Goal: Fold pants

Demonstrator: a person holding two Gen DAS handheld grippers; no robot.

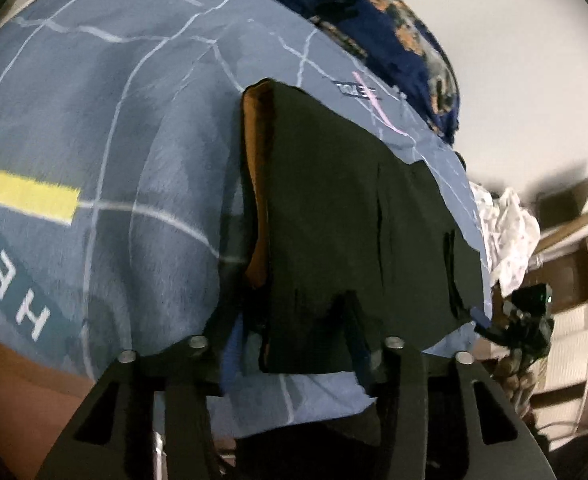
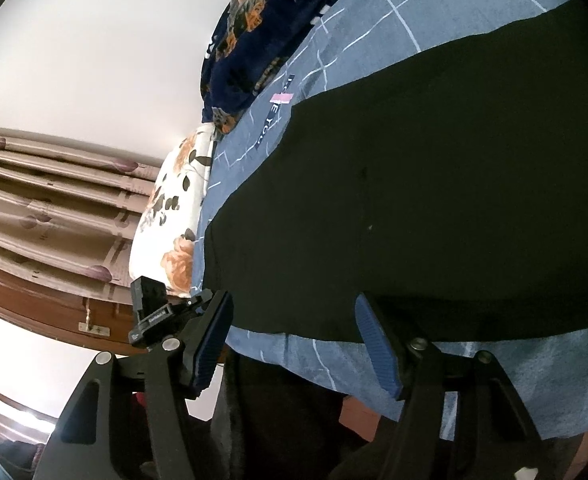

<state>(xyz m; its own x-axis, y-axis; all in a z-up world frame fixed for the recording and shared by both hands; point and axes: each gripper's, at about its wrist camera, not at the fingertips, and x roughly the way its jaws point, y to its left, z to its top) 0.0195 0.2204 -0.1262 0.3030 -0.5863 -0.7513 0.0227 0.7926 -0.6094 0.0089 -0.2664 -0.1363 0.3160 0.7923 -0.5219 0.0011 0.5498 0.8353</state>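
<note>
1. Left tongs: the dark pants lie straight ahead of them on the bed's blue bedsheet. The near hem of the pants falls between the two fingers. The fingers stand partly apart, and I cannot tell whether the pads press the cloth. An orange lining shows along the left edge of the folded stack.

2. Long axis: in the left wrist view the folded pants run away from the tongs, up the bed towards the dark floral blanket. The left hand sits at one short end.

3. Right tongs: released, blue ribbed pads well apart, nothing between them. The pants lie just ahead and to the right, their near edge just beyond the fingertips. The right tongs hover by the bed's edge.

4. Judgement: both hands are at the near edge of the garment. The left is the closer to a hold, so the next fold would likely carry this near end forward along the long axis.

5. Writing: the sheet bears white letters "HEA", cut off at the frame edge. A small printed label near the far end is too blurred to read. In the right view a dark strip reads partly "E YO". Lettering on the clip-on black device is too small to read.
</note>
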